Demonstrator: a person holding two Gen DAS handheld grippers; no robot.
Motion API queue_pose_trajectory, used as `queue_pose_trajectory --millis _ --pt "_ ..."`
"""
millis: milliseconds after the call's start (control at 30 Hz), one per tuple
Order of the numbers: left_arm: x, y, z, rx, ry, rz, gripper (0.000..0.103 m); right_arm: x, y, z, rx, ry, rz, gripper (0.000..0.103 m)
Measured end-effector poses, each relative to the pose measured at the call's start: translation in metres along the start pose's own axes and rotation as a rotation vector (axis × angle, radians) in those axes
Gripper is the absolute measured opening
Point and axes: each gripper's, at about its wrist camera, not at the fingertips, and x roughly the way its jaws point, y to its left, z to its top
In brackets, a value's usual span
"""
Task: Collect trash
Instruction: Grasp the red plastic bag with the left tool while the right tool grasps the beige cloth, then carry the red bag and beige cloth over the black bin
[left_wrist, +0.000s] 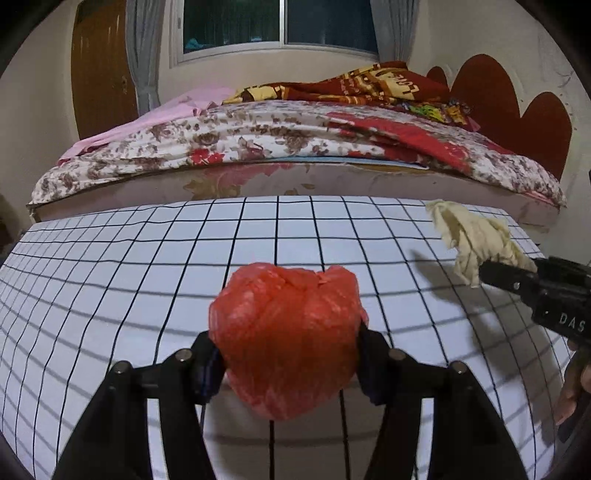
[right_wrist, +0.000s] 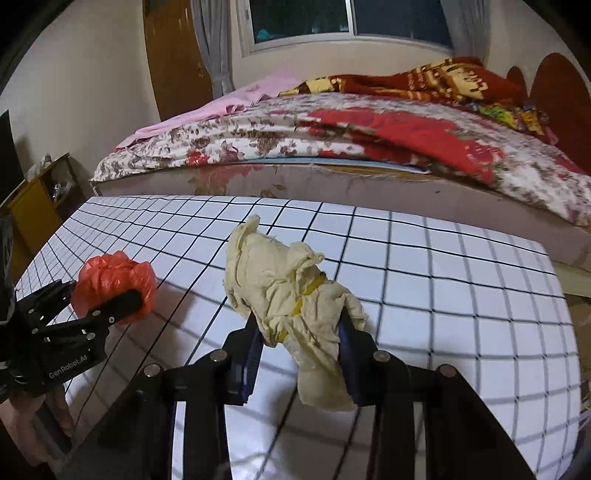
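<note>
While gripped: one red bag (left_wrist: 288, 343), one cream wrapper (right_wrist: 291, 295).

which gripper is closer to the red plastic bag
Left. The left gripper is clamped on the red plastic bag, holding it above the grid table; the right gripper is off to its right, gripping crumpled cream paper.

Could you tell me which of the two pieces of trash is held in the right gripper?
The crumpled cream paper wad is in the right gripper; the red plastic bag sits in the left gripper.
</note>
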Motion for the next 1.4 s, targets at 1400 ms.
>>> queue_pose_trajectory --millis 1400 --pt "-0.245 -0.147 -0.077 0.172 -0.187 -0.169 0.059 -0.343 -0.024 -0.158 0.172 -0.249 -0.158 0.04"
